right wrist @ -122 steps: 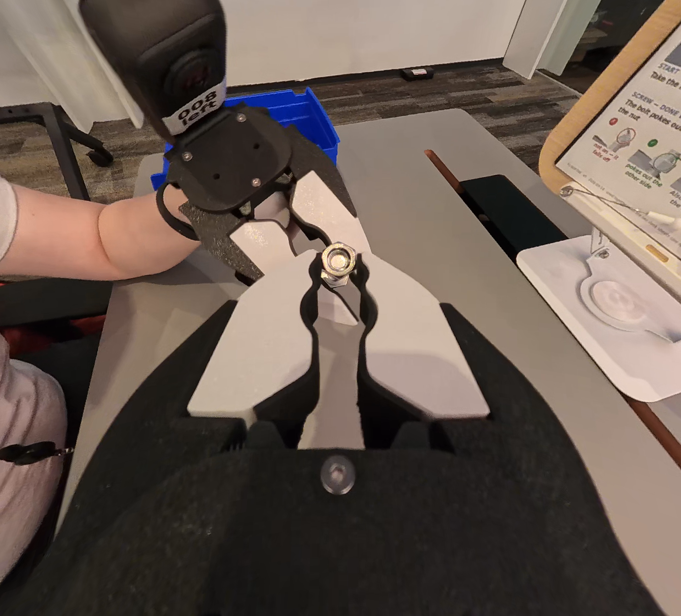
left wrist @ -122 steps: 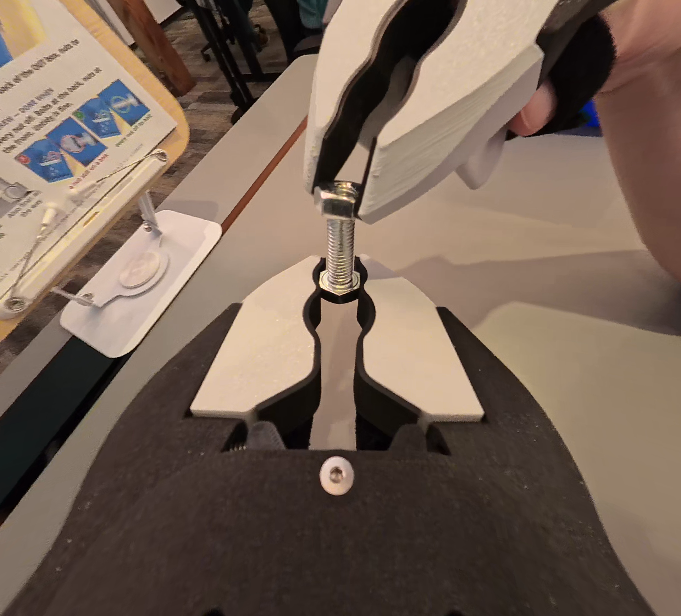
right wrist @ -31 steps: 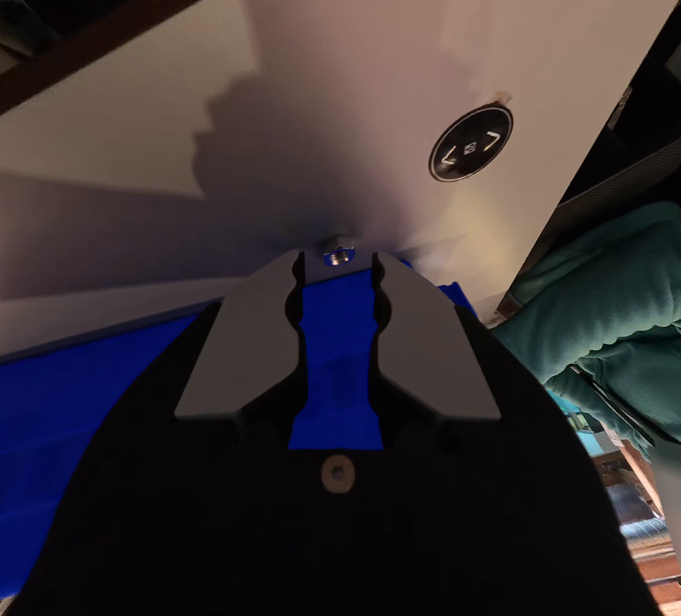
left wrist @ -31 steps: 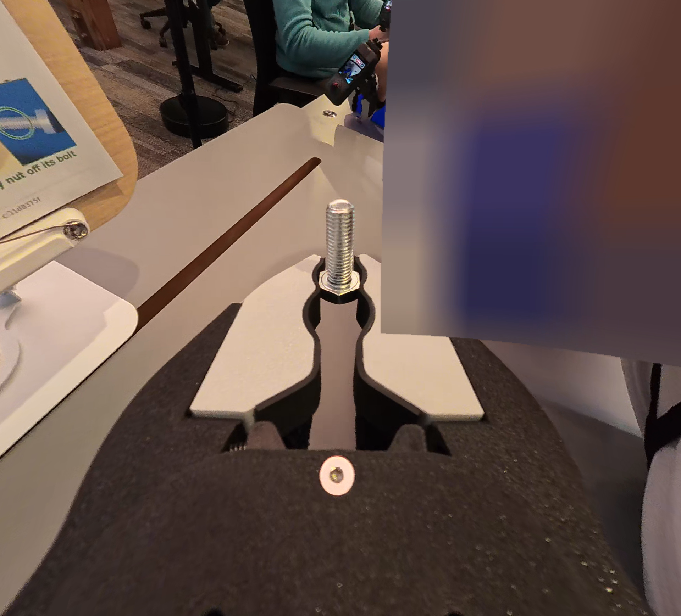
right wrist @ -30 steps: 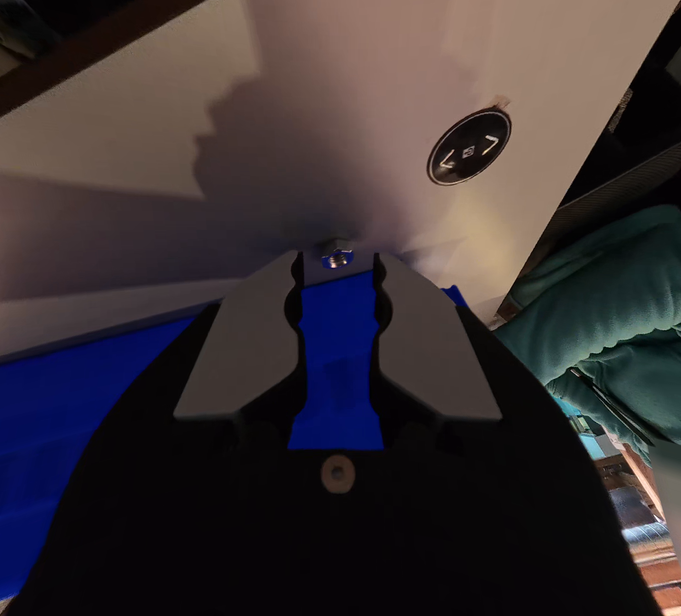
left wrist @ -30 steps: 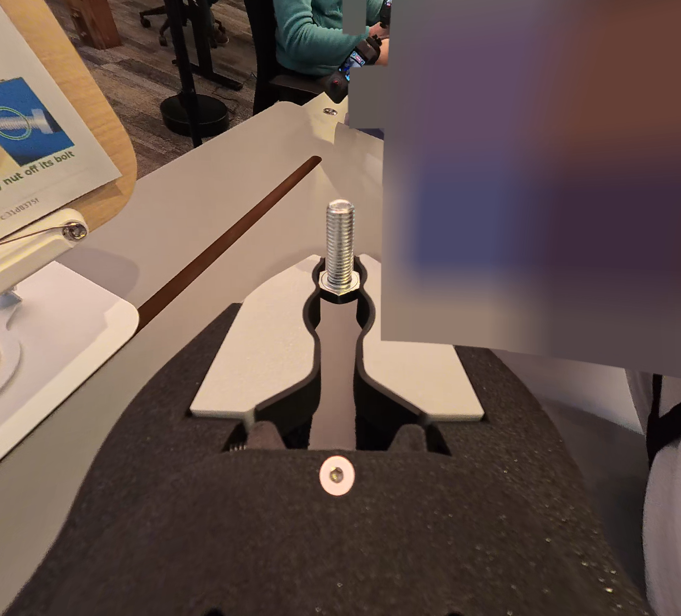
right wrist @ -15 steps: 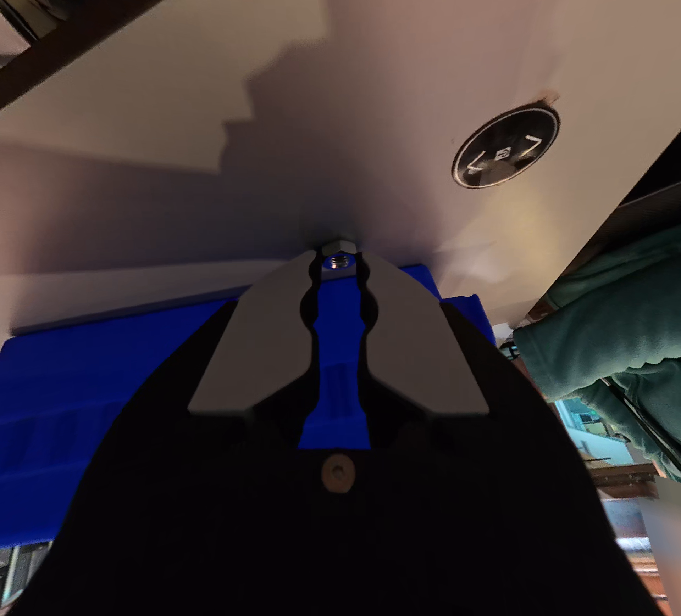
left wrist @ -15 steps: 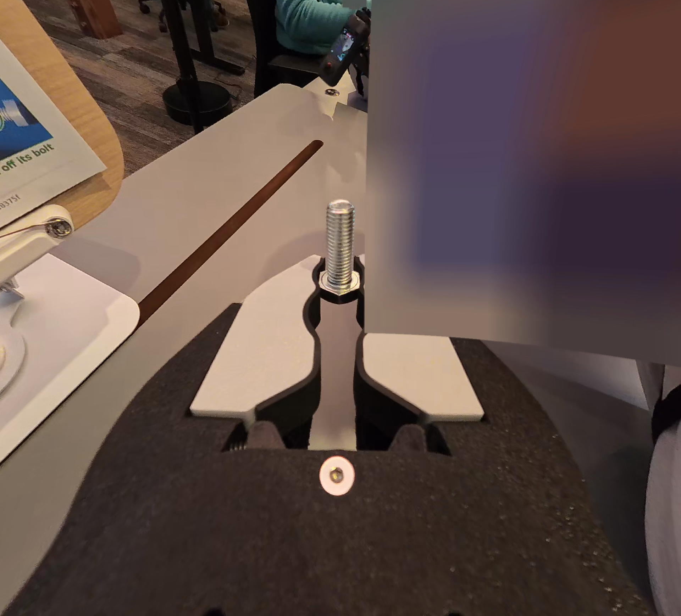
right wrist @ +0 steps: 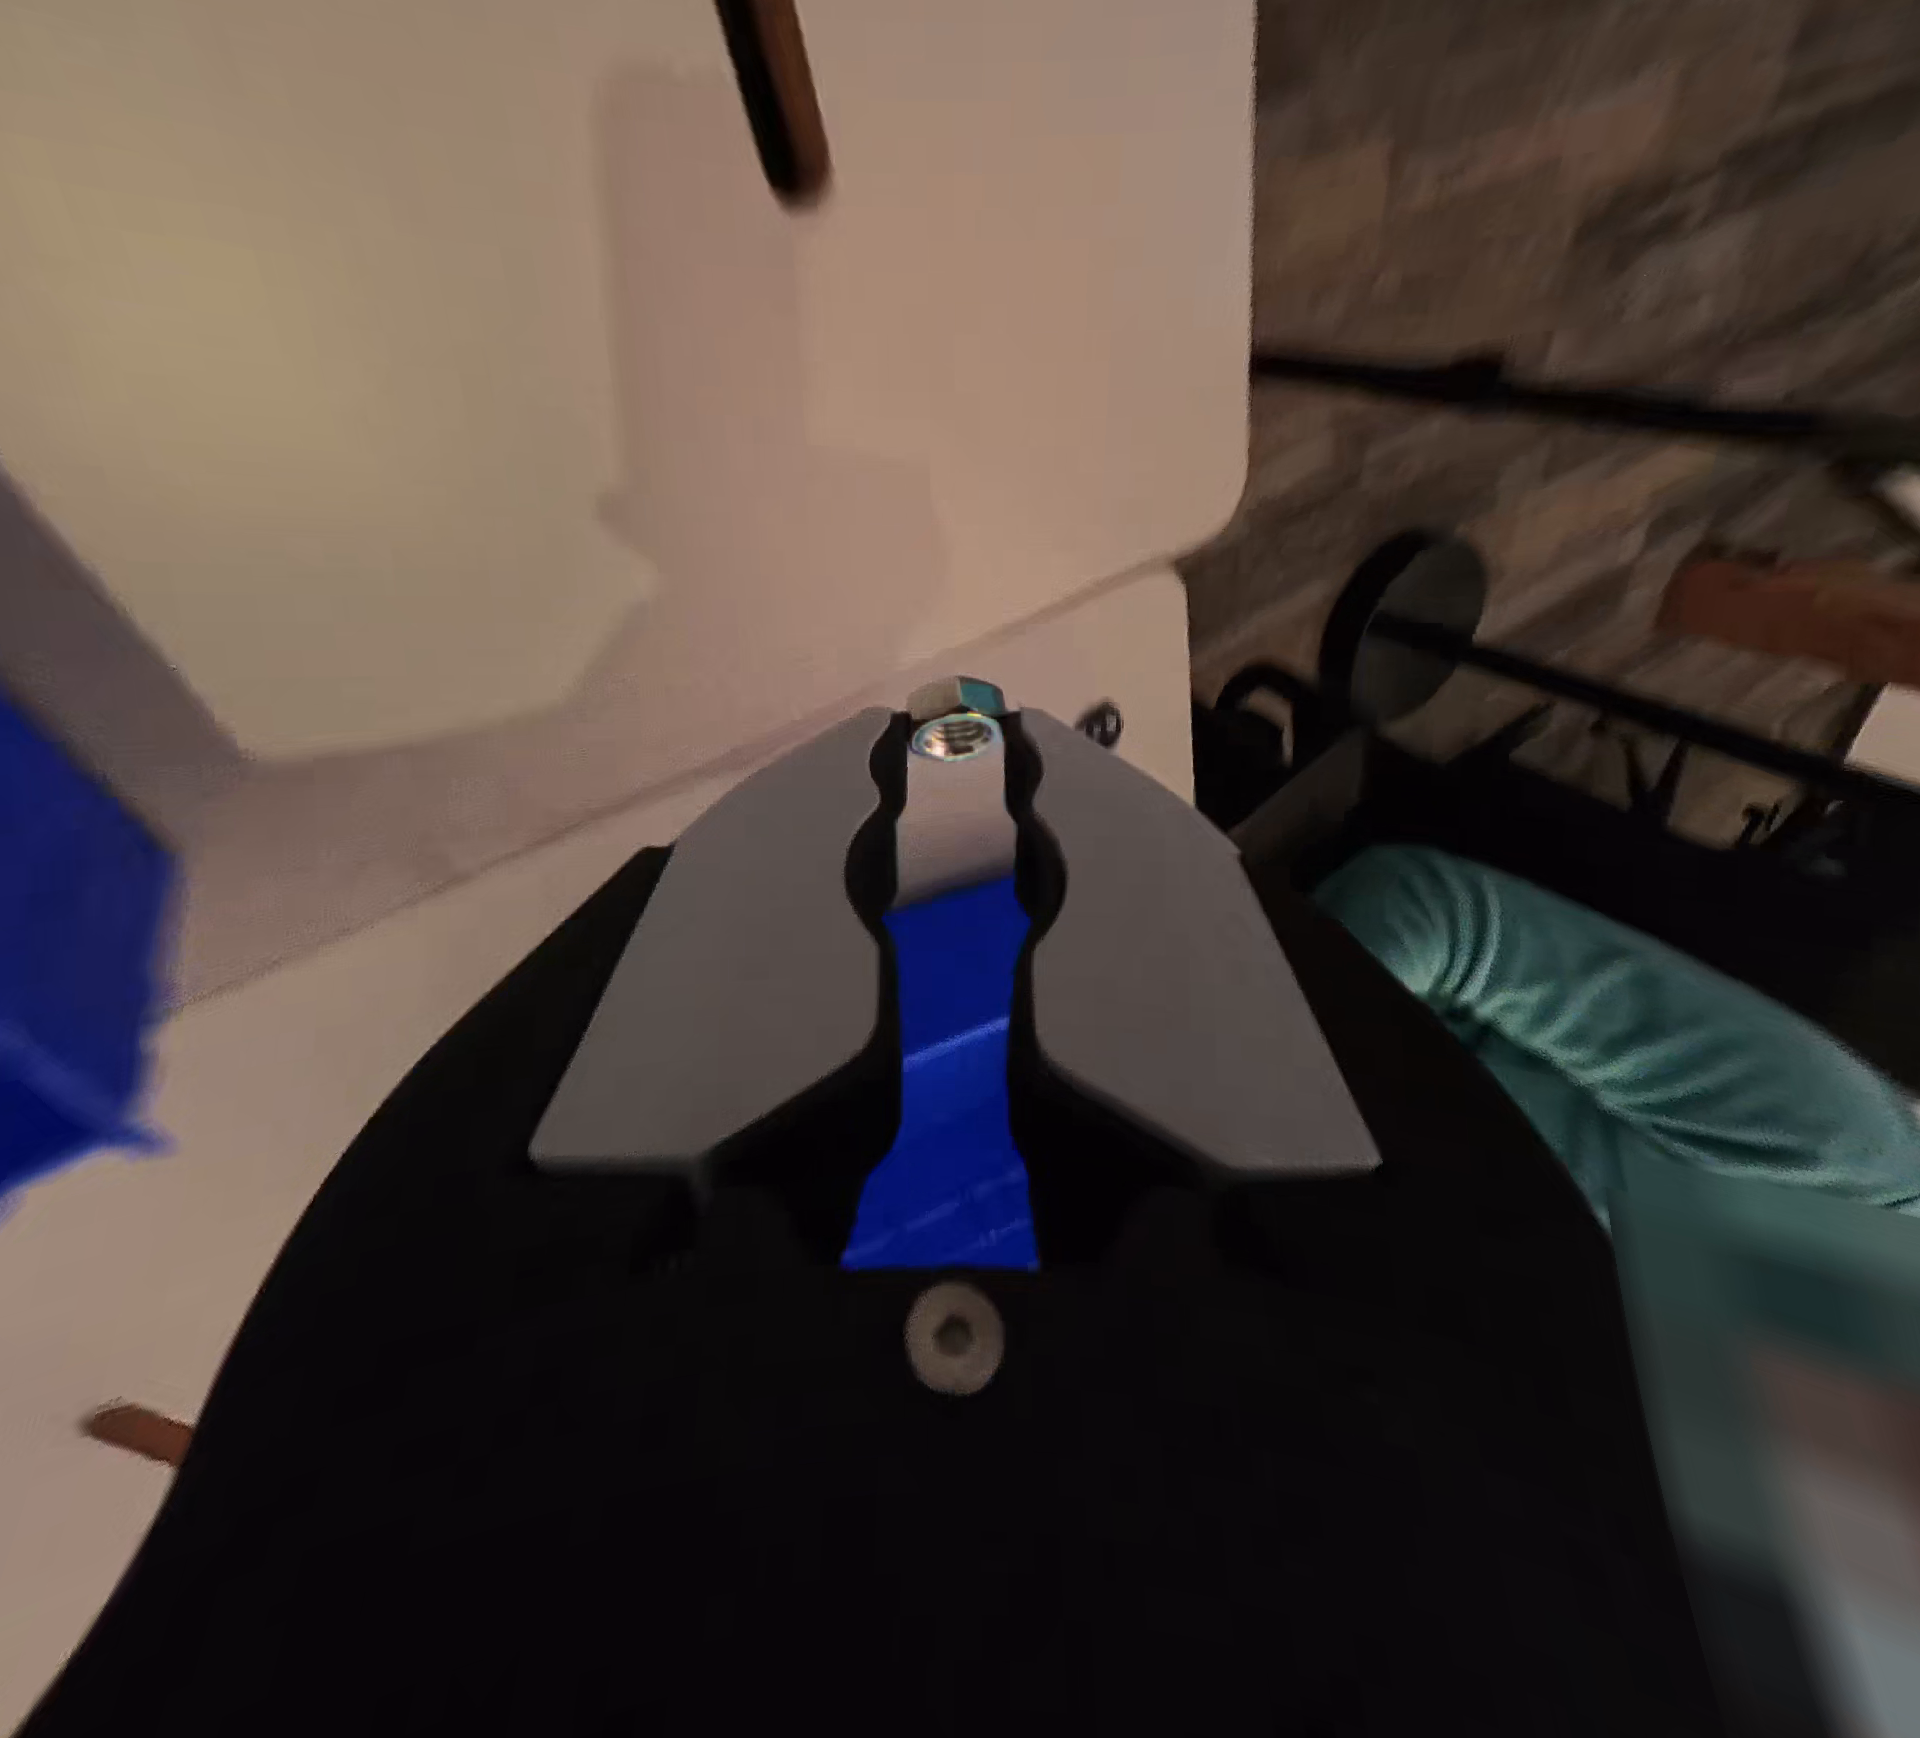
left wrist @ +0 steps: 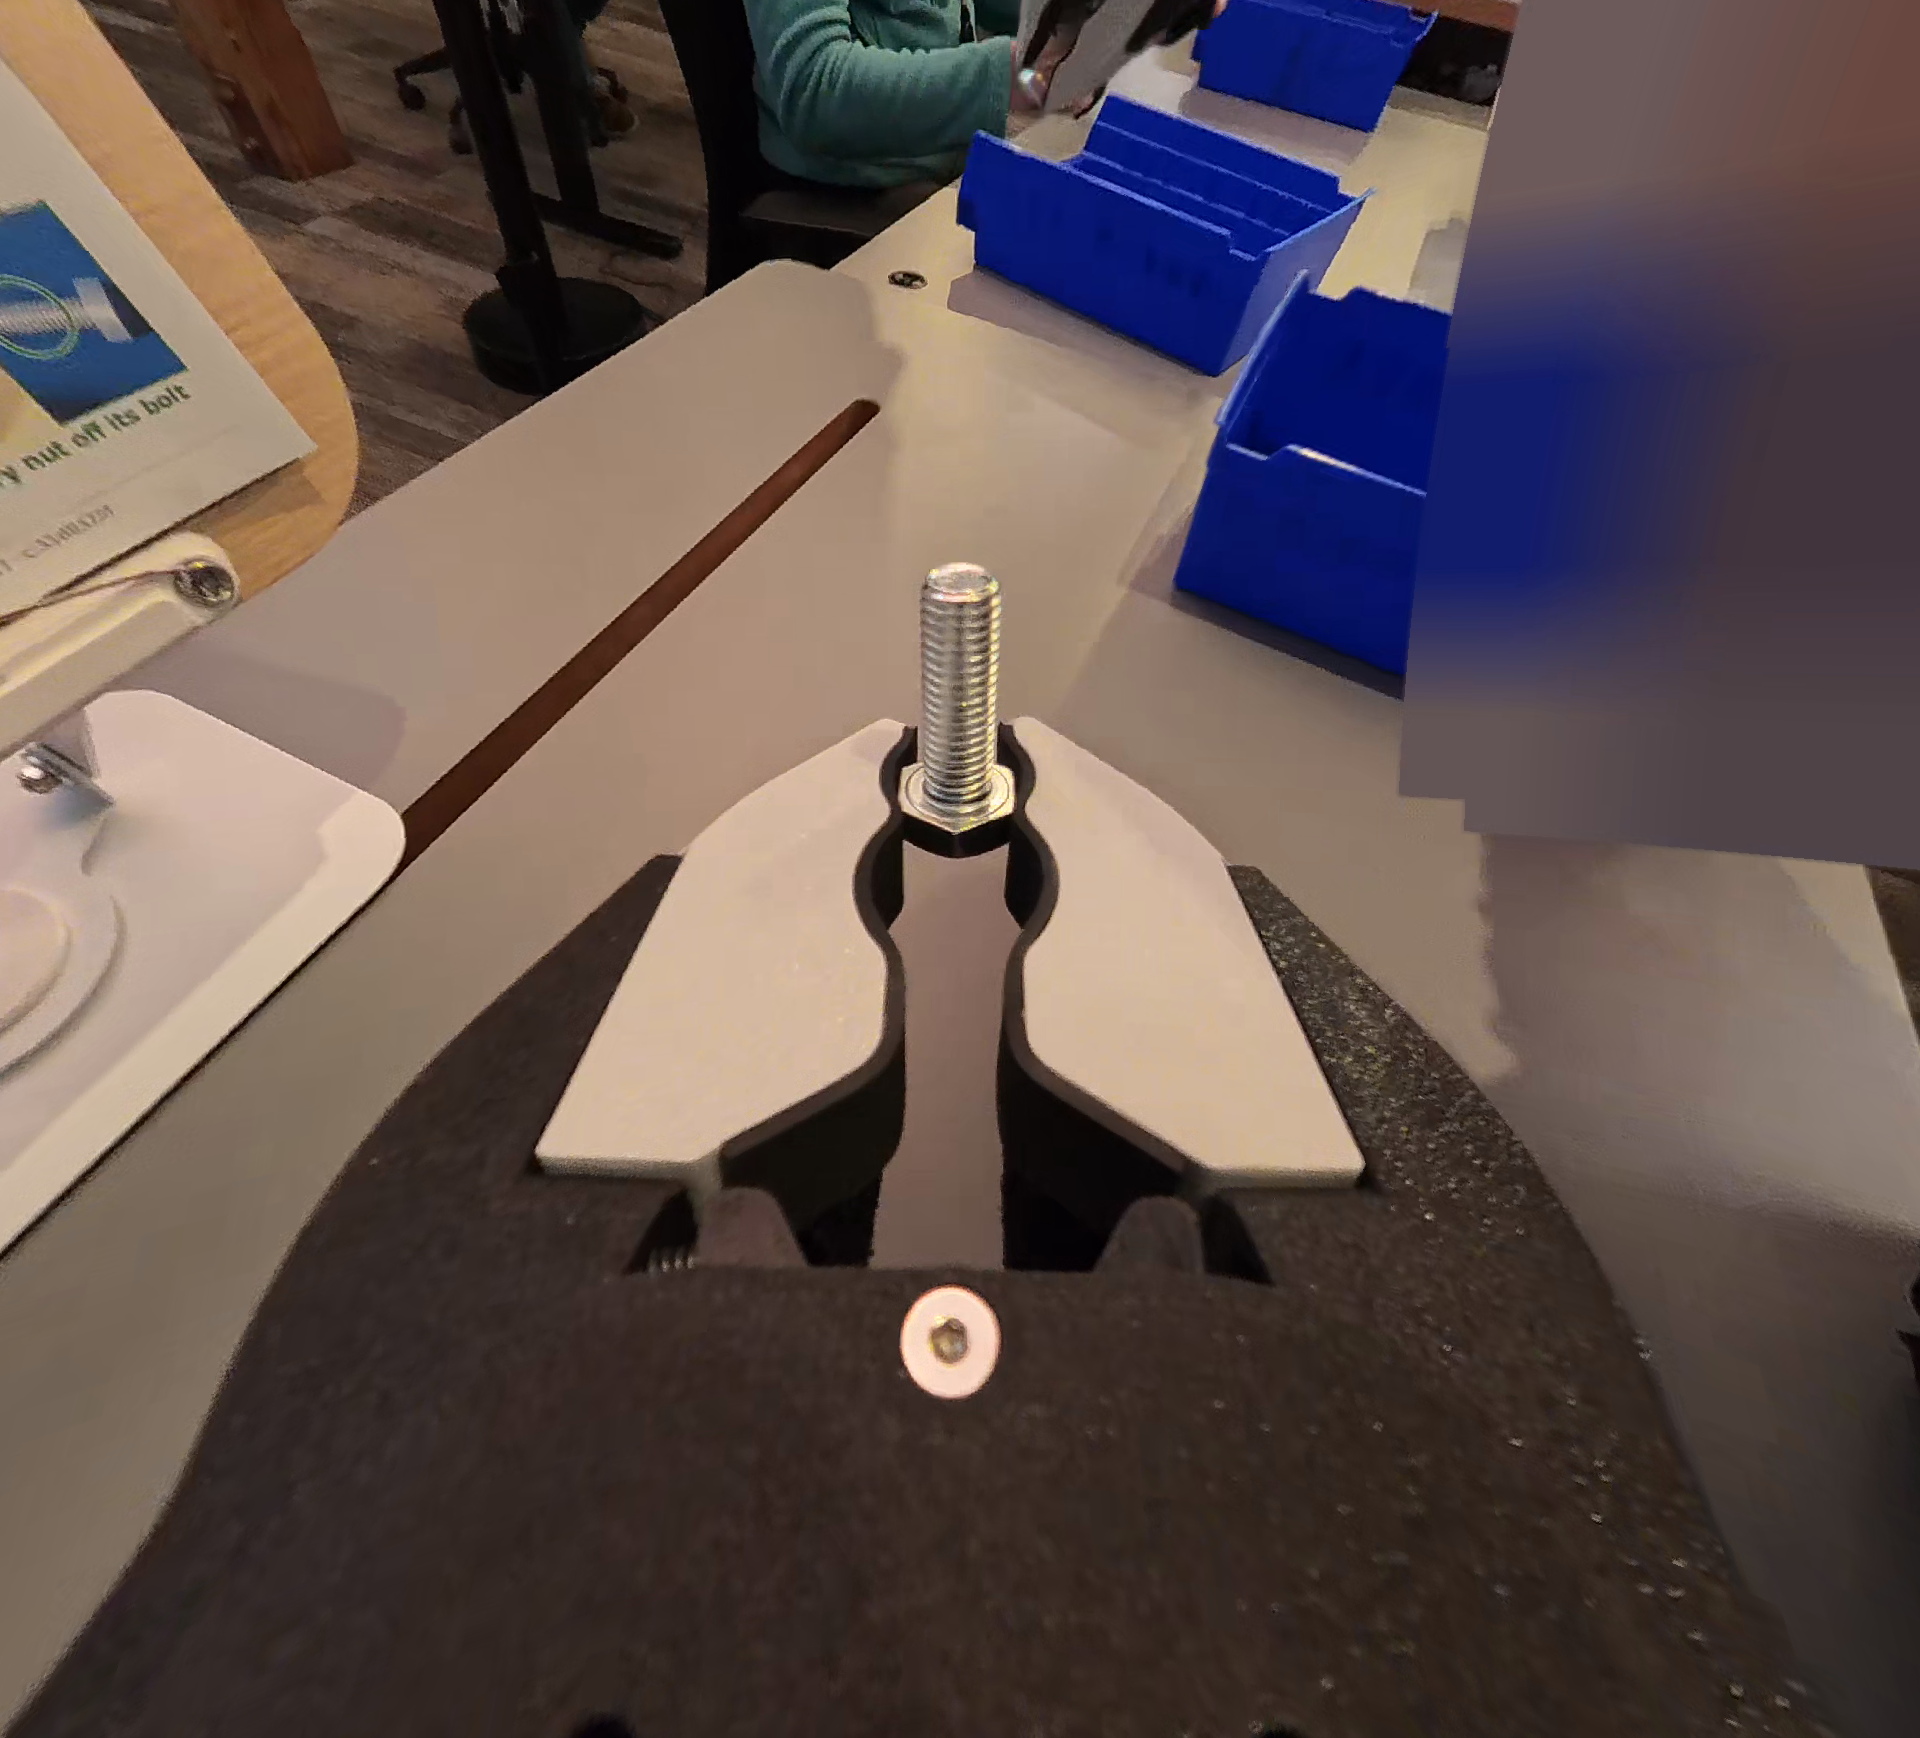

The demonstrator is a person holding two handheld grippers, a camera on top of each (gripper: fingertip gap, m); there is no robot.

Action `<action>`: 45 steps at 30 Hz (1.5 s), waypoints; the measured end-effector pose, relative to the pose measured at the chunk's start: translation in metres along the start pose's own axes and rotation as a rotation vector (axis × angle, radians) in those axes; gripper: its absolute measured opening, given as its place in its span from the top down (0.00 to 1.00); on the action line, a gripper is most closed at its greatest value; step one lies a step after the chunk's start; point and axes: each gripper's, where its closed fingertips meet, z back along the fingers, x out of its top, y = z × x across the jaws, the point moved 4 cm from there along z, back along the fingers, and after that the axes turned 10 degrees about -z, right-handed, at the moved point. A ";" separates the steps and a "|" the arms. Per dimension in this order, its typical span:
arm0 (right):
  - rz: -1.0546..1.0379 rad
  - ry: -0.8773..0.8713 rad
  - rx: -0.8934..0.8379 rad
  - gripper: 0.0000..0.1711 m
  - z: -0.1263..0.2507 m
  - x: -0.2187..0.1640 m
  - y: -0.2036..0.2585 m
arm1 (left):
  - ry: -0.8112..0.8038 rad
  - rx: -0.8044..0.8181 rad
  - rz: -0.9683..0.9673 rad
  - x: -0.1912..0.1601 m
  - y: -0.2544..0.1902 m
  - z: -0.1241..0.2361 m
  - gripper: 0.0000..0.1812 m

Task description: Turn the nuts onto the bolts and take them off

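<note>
Left wrist view, nearest first: the left gripper has its jaws pinched on the hex head of a bolt, whose threaded shank stands upright above the tips, bare of any nut. Beyond the jaws lies the grey table with a dark slot running away to the left of the tips. Left of the jaws sits a white stand base under a wooden board carrying an instruction sheet — printed text and a blue picture are legible on it. Right of and beyond the tips stand blue bins; farther still, a seated person in a teal top. Only this view shows the bolt.

Right wrist view — blurred with motion — shows what the other lacks: the right gripper with its tips closed on a small hex nut, threaded hole facing the camera. Blue plastic shows between the fingers, pale table beyond, a teal sleeve to the right.
</note>
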 end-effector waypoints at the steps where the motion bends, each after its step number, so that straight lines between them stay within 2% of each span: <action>1: -0.004 -0.080 0.008 0.90 0.023 0.022 0.016 | -0.013 0.001 -0.010 0.004 -0.004 0.007 0.92; 5: -0.006 -0.407 0.066 0.90 0.109 0.109 0.089 | -0.072 0.040 -0.100 0.018 -0.028 0.042 0.92; 9: -0.016 -0.767 0.198 0.90 0.179 0.194 0.177 | -0.095 0.076 -0.193 0.013 -0.066 0.080 0.92; 13: 0.031 -1.124 0.397 0.90 0.233 0.256 0.279 | -0.138 0.099 -0.220 -0.002 -0.112 0.118 0.92; 15: 0.037 -1.226 0.503 0.90 0.243 0.277 0.324 | -0.171 0.093 -0.213 -0.010 -0.134 0.139 0.92; 18: 0.042 -1.248 0.570 0.90 0.241 0.303 0.376 | -0.202 0.100 -0.229 -0.024 -0.154 0.167 0.92; 21: 0.059 -1.210 0.592 0.90 0.243 0.326 0.412 | -0.143 0.114 -0.241 -0.047 -0.156 0.182 0.92; 24: 0.157 -1.042 0.529 0.90 0.247 0.345 0.429 | 0.013 0.153 -0.254 -0.072 -0.142 0.186 0.92; 28: 0.280 -0.714 0.514 0.90 0.244 0.374 0.440 | 0.160 0.122 -0.201 -0.090 -0.131 0.181 0.92; 31: 0.462 -0.527 0.419 0.90 0.236 0.392 0.451 | 0.202 0.033 -0.181 -0.087 -0.135 0.174 0.92; 33: 0.557 -0.467 0.370 0.90 0.234 0.398 0.457 | 0.181 -0.032 -0.152 -0.080 -0.141 0.175 0.92; 36: 0.587 -0.483 0.360 0.90 0.236 0.401 0.461 | 0.133 -0.069 -0.113 -0.073 -0.144 0.179 0.92; 39: 0.515 -0.581 0.381 0.90 0.236 0.399 0.459 | 0.115 -0.038 -0.117 -0.075 -0.143 0.184 0.92; 41: 0.394 -0.704 0.443 0.90 0.229 0.393 0.458 | 0.081 -0.010 -0.114 -0.081 -0.143 0.187 0.92; 45: 0.139 -1.091 0.652 0.90 0.208 0.379 0.474 | -0.031 -0.008 -0.110 -0.087 -0.149 0.188 0.92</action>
